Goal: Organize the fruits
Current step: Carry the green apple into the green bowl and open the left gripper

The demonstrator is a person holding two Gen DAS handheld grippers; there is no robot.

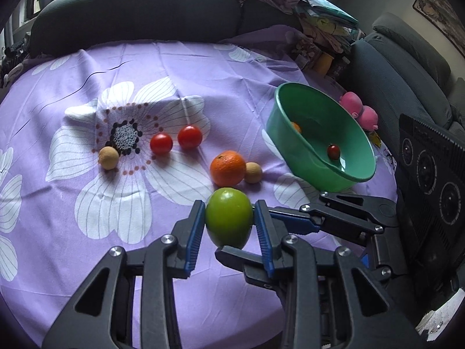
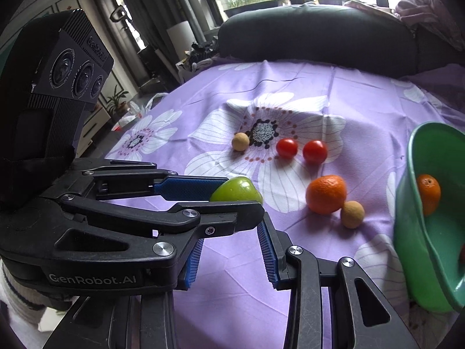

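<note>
My left gripper is shut on a green apple near the front of the purple flowered cloth; the apple also shows in the right wrist view, held by the left gripper. My right gripper is open and empty, low, just behind the left one; it also shows in the left wrist view. An orange, two tan longans and two cherry tomatoes lie on the cloth. A green bowl at the right holds an orange and a small red fruit.
Dark sofa cushions border the far edge of the table. Two pink round things and a pile of clutter sit behind the bowl. A grey armchair stands at the right.
</note>
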